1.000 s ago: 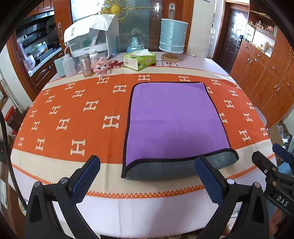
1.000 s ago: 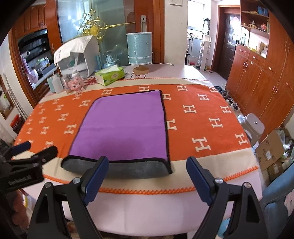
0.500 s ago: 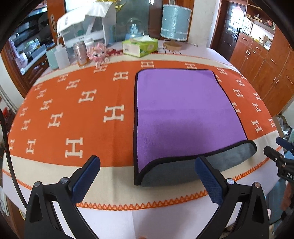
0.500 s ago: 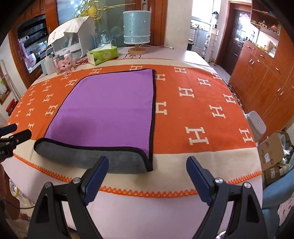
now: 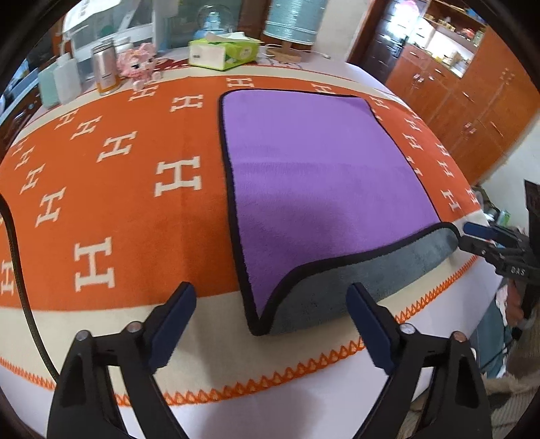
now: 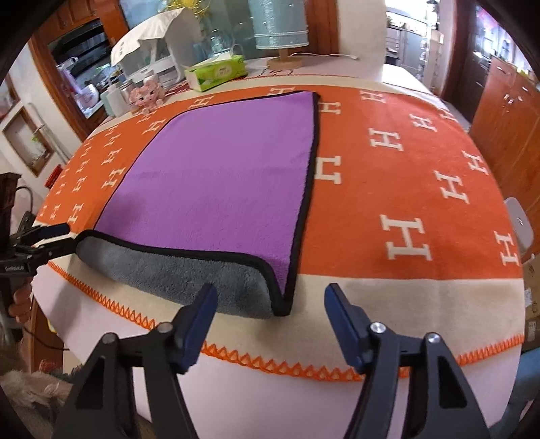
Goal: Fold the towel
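A purple towel with a black hem lies flat on the orange cloth; it also shows in the right wrist view. Its near edge is rolled over and shows the grey underside. My left gripper is open, its jaws straddling the towel's near left corner just in front of it. My right gripper is open, its jaws straddling the near right corner. Each gripper also shows side-on at the far corner in the other view: the right gripper and the left gripper.
An orange tablecloth with white H marks covers the round table. At the back stand a green tissue box, a blue lamp, a pink toy and bottles. Wooden cabinets stand at the right.
Both grippers moved forward and down toward the towel's near edge. The left one now lines up with the left corner, the right one with the right corner. The towel has not moved.
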Tool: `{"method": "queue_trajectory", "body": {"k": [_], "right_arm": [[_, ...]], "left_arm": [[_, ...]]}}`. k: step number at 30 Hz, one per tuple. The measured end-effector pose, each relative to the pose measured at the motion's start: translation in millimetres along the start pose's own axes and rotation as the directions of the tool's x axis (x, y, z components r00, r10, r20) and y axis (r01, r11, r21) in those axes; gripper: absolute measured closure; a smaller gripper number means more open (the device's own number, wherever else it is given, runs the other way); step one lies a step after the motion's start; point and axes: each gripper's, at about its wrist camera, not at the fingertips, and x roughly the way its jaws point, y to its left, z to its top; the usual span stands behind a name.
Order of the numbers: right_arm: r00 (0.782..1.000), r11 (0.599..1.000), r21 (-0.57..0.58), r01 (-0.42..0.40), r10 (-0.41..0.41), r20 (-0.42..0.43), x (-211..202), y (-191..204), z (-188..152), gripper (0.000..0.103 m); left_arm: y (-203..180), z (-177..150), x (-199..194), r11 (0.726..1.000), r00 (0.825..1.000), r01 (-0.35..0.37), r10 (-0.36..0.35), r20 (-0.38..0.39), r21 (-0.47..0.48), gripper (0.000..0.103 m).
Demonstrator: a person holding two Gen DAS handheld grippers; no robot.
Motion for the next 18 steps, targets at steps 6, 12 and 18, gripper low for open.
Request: {"method": "queue_trajectory", "body": {"k": [6, 12, 18], "right_arm": [[0.999, 0.997, -0.061, -0.042, 0.041, -0.017, 7, 1, 4, 0.047], [0.991, 0.991, -0.063, -0.117, 0.113, -0.068, 21, -6, 11, 0.062], [0.98, 0.982, -0.067, -0.179, 0.172, -0.099, 27, -8, 16, 0.075]], "left_arm": [[-6, 7, 3, 0.993, 0.997, 0.071, -0.07, -0.015, 0.099, 0.021], [-11, 16, 10, 0.982, 0.991, 0.126, -0.119, -0.055, 0.141, 0.034], [-16, 15, 9, 0.973, 0.988, 0.147, -0.137, -0.069, 0.177, 0.039]]}}
